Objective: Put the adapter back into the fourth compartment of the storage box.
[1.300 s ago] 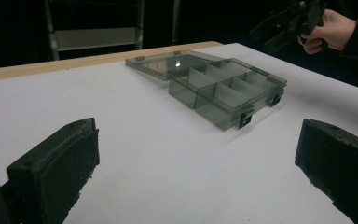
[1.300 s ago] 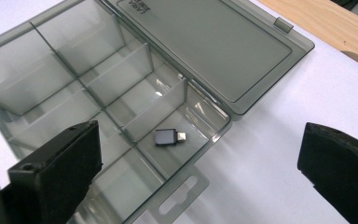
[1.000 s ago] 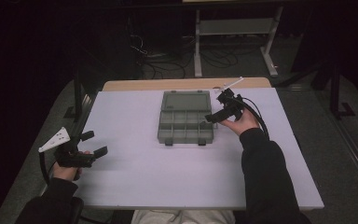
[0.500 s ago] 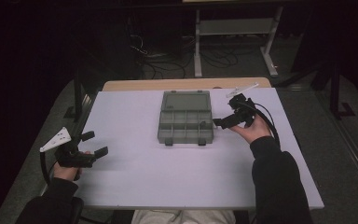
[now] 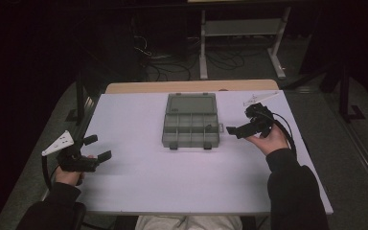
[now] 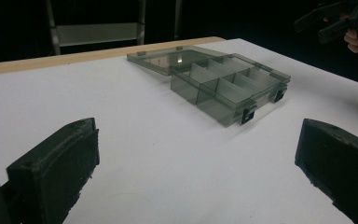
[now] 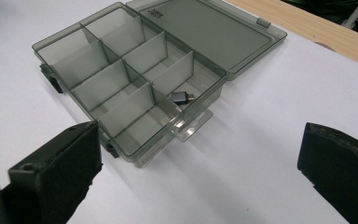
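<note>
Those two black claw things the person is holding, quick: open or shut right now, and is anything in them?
Left gripper: open, holding nothing, jaws wide apart above the white table.
Right gripper: open, holding nothing, beside the open smoky-grey plastic compartment box.

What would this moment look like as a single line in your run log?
organizer box: lid open | small adapter: inside a compartment | left gripper: open, empty | right gripper: open beside box
</note>
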`<state>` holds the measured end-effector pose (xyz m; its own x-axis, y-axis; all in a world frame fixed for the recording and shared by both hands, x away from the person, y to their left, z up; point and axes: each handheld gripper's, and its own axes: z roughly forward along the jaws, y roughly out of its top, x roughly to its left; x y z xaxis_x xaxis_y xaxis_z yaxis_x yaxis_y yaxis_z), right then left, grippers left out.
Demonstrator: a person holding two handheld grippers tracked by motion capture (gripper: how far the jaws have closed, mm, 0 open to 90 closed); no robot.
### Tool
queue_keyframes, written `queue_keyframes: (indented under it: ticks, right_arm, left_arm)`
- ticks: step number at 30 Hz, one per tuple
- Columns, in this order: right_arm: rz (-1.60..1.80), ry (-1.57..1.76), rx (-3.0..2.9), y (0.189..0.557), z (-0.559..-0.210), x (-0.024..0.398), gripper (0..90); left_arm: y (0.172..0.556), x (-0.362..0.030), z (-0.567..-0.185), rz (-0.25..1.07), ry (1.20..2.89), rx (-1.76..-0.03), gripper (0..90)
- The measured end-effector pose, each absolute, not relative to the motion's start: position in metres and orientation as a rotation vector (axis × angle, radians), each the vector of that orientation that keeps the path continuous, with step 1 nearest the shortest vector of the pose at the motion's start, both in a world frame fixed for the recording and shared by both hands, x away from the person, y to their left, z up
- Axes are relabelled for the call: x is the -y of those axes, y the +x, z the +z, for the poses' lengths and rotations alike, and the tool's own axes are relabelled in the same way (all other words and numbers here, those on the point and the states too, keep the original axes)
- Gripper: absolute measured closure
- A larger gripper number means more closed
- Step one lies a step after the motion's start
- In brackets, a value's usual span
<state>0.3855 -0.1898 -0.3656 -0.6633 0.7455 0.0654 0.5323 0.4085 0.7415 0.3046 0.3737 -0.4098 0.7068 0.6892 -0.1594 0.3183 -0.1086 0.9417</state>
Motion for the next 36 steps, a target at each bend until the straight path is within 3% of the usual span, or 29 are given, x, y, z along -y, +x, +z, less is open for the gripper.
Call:
queue_keyframes:
  ticks: [36]
  right_arm:
    - [1.218,1.131,-2.351,0.337,-0.386,0.218,0.0]
  left_arm:
    - [0.306,-0.373,-0.412,0.376,1.728,-0.820,0.0]
